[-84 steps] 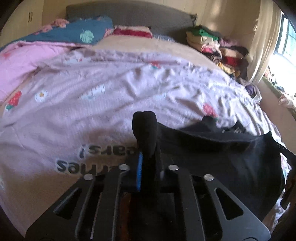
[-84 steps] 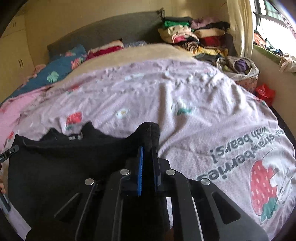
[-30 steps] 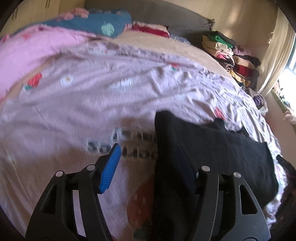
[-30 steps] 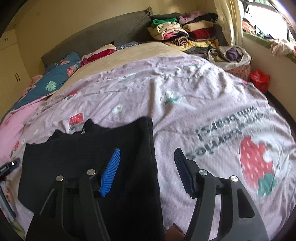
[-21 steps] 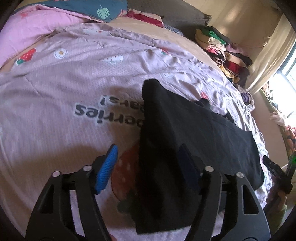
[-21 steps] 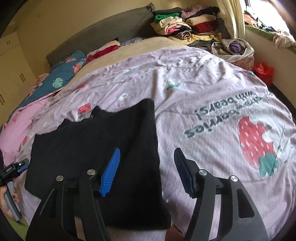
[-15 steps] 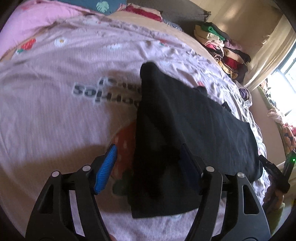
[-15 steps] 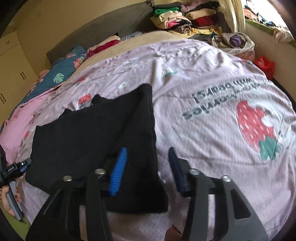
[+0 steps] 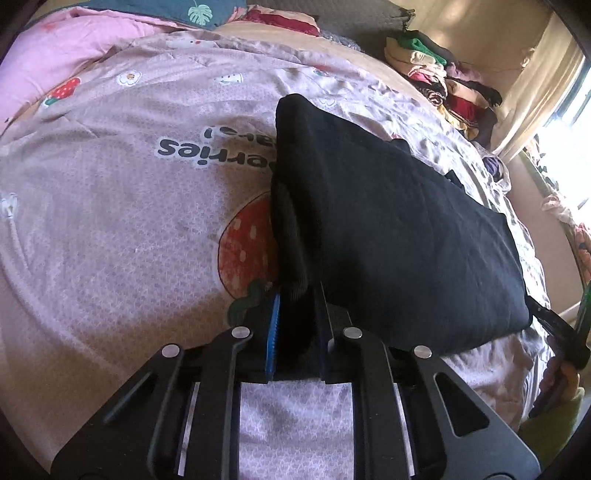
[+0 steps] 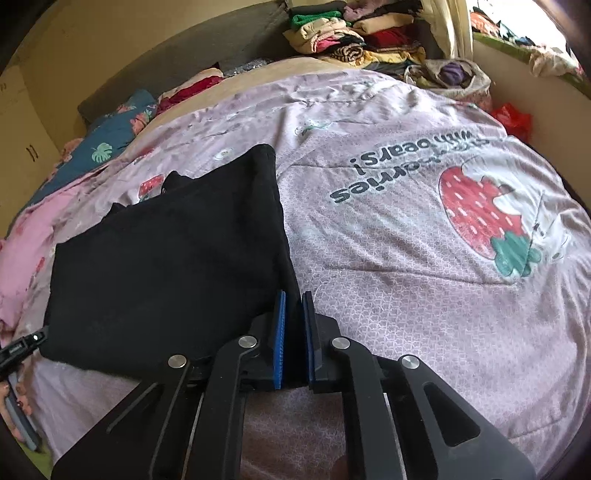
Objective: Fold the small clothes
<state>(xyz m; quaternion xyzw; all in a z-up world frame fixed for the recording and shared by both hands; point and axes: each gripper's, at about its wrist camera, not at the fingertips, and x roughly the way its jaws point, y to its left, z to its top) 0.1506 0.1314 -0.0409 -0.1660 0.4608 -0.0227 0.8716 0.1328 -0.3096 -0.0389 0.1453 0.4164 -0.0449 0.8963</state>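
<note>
Both tools are engaged on one black garment lying folded on a bed. Left tool points forward and downward at the near left corner of the garment; its jaws are closing, with a thick fold of the black fabric already pinched between the blue pad and the opposite pad. Right tool takes the same downward-angled pose at the near right corner of the garment; its jaws are nearly together, and a thin edge of the fabric is clamped between its two blue pads. In the left wrist view the right tool's dark tip and part of the hand carrying it appear at the right edge, just past the garment's corner; in the right wrist view the left tool's tip and several fingers of the hand gripping it appear at the left edge. One garment is in work. It lies as a flat, roughly rectangular fold near the foot of the bed, on one lilac bedspread printed with strawberries and lettering. One stack of folded clothes rests at the far end of the bed near the window, well apart from the garment. One pink blanket lies along the far left side.
</note>
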